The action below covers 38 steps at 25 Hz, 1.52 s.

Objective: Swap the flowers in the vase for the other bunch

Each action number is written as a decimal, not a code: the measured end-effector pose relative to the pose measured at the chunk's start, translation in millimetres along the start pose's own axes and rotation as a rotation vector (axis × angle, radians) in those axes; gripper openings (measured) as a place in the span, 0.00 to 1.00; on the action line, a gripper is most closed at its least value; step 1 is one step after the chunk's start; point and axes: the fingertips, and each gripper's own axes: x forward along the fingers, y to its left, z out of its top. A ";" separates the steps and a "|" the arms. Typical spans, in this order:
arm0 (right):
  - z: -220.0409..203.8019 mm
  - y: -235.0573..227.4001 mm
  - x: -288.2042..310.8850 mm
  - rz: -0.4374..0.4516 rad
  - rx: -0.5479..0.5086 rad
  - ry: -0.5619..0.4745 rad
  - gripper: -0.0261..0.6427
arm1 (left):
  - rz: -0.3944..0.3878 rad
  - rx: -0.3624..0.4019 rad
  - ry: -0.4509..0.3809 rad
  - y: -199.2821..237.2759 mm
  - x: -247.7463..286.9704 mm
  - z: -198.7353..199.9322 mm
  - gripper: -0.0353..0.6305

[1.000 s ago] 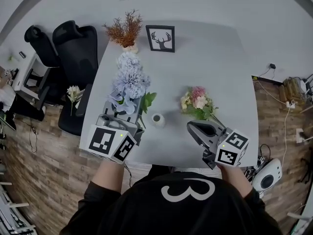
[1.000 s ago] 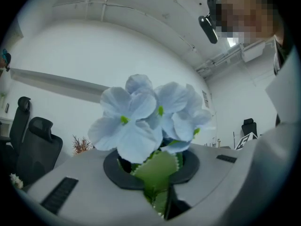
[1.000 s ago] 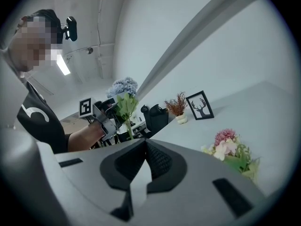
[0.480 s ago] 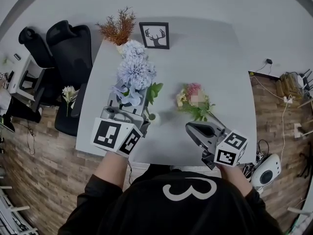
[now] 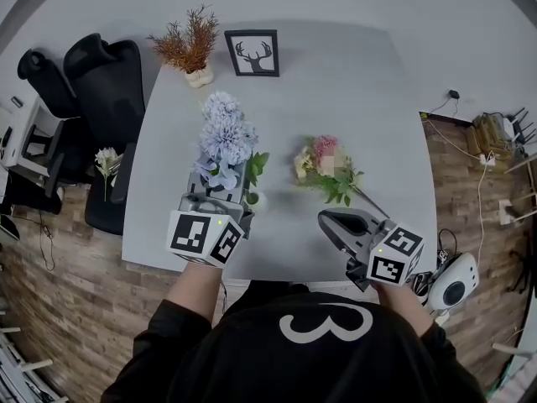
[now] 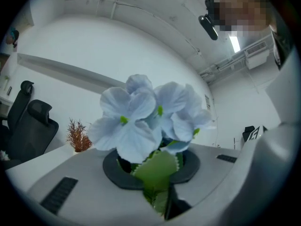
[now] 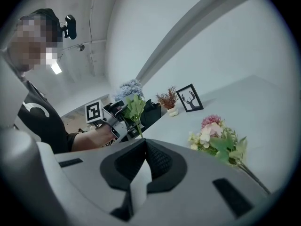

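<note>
- The right gripper [image 5: 331, 221] hung over the table's [image 5: 352, 91] near edge, jaws clenched on nothing.
- The left gripper's [image 5: 222, 193] jaws grasped the blue flower bunch [image 5: 225, 137] by its stems.
- The white vase [image 5: 254, 198] stood just at its 3 o'clock.
- The pink bunch [image 5: 323, 164] lay at the right gripper's 12 o'clock.

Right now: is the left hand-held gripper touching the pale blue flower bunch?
Touching. Left gripper view: the left hand-held gripper clamps the pale blue flower bunch by its green stem.
</note>
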 end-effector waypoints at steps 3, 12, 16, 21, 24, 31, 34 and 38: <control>-3.7 -1.7 -0.4 -0.007 0.006 0.003 0.05 | 0.027 -0.006 0.017 3.9 -4.2 -17.8 0.18; -5.8 -5.6 2.1 -0.004 0.025 -0.004 0.05 | 0.057 0.005 0.054 3.9 -11.4 -47.4 0.21; -4.8 -7.4 2.2 -0.003 0.026 -0.005 0.05 | 0.075 0.026 0.070 1.2 -14.0 -56.0 0.21; -3.4 -10.6 2.3 0.002 0.020 -0.005 0.05 | 0.069 0.036 0.072 -1.0 -12.0 -56.8 0.24; -3.6 -10.9 2.6 0.008 0.024 -0.007 0.05 | 0.050 0.044 0.093 -2.4 -10.5 -59.5 0.29; -0.6 -7.2 0.0 0.024 0.021 -0.010 0.05 | -0.014 0.018 0.188 -6.2 -7.8 -67.7 0.46; -0.1 -5.9 -1.6 0.036 0.020 -0.014 0.05 | -0.026 0.014 0.228 -7.9 -9.1 -69.8 0.53; -1.3 0.6 -3.9 0.065 0.017 -0.020 0.05 | -0.021 0.012 0.256 -10.7 -17.2 -68.7 0.59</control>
